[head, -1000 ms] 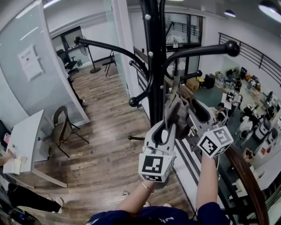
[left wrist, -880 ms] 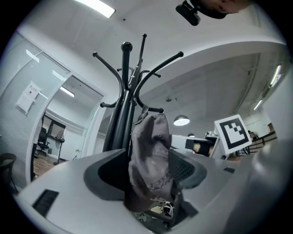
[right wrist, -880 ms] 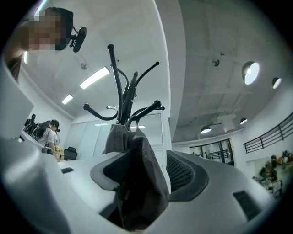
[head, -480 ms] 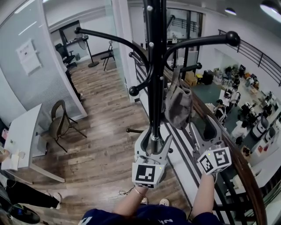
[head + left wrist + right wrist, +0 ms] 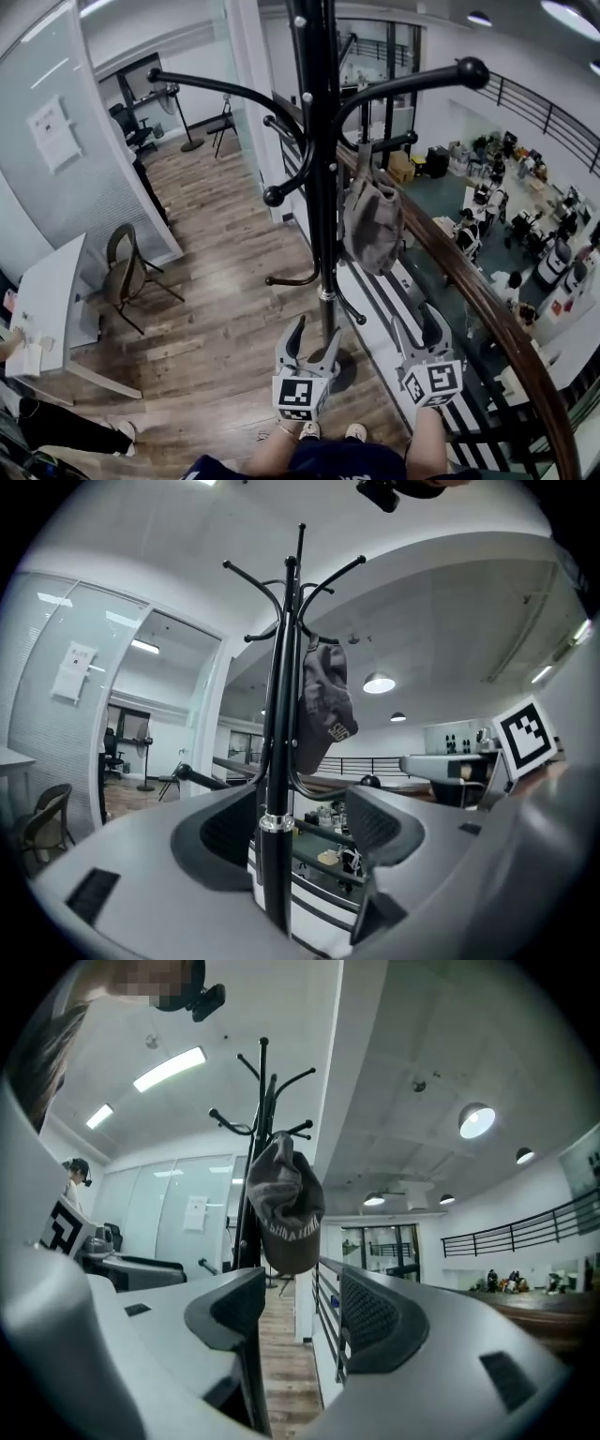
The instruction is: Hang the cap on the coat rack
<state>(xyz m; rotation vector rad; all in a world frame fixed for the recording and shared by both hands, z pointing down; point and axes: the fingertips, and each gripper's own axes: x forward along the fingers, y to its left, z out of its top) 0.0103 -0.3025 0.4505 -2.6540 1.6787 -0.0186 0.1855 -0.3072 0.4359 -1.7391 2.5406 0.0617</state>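
Note:
A grey cap (image 5: 372, 225) hangs by its strap from a hook of the black coat rack (image 5: 317, 141); it also shows as the cap (image 5: 323, 705) in the left gripper view and the cap (image 5: 286, 1206) in the right gripper view. My left gripper (image 5: 312, 345) is low, near the pole's base, open and empty; the rack's pole (image 5: 275, 836) is seen between its jaws, farther off. My right gripper (image 5: 420, 334) is beside it, below the cap, open and holding nothing. Neither gripper touches the cap.
A wooden handrail (image 5: 487, 323) with black railing runs close on the right, over a lower floor with people and desks. A chair (image 5: 127, 272) and a white table (image 5: 47, 300) stand to the left by a glass wall (image 5: 84, 141).
Both grippers let go of the cap and drew back down and toward me, jaws now wide. The cap stays hanging on the hook.

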